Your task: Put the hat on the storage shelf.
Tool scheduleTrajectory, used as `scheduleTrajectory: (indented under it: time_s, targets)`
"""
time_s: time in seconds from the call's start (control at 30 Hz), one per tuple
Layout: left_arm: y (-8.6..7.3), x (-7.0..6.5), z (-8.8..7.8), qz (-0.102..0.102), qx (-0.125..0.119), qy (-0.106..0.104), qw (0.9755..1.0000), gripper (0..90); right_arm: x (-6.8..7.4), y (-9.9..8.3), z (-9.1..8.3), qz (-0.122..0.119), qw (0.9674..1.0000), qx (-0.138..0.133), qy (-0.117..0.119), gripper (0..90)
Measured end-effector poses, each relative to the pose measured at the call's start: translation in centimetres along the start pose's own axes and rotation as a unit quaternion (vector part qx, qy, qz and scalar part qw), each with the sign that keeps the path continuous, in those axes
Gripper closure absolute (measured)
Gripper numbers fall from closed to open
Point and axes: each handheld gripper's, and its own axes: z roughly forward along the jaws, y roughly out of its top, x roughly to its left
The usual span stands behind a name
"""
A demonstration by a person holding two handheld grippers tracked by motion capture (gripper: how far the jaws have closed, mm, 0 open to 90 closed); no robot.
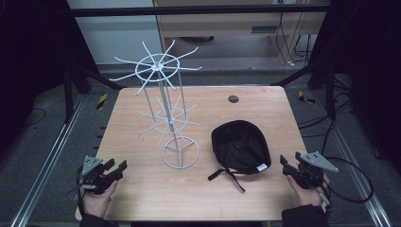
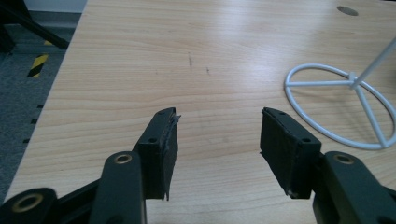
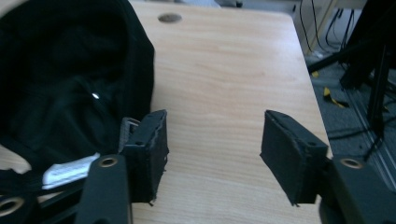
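Right now your black cap (image 1: pixel 241 146) lies upside down on the tabletop (image 1: pixel 142 189), just beside your right tongs (image 1: pixel 289 166), which stand spread and empty. Your left tongs (image 1: pixel 118 168) are spread too, holding nothing, near the tabletop's left edge. Expect the cap to be light, soft and floppy, so pinch its rim close to the white label (image 3: pixel 70 171), not the loose strap (image 1: pixel 227 176). Mind the white wire rack (image 1: pixel 165 109) standing left of the cap: its thin arms could snag the fabric.
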Motion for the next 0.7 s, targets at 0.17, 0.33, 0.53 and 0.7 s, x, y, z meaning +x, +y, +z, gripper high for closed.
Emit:
scheduleTrajectory:
  time_s: [0.17,0.33,0.53,0.7]
  targets:
    - [-0.1,-0.9,0.1,0.014,0.006,-0.022,0.9996,48.7,0.5,0.5,-1.0,0.002,0.9993,-0.011,0.036,48.3]
    - [0.0,-2.7,0.2,0.033,0.004,-0.045,0.9984,49.7,1.3,1.0,-1.1,-0.011,0.9983,-0.011,0.057,53.2]
    - [0.4,-5.1,0.5,0.055,0.002,-0.072,0.9959,50.4,2.7,2.0,-1.4,-0.032,0.9957,-0.015,0.086,58.6]
    - [0.7,-6.7,0.9,0.075,0.014,-0.085,0.9935,51.8,3.2,2.2,-0.6,-0.033,0.9951,-0.004,0.093,58.9]
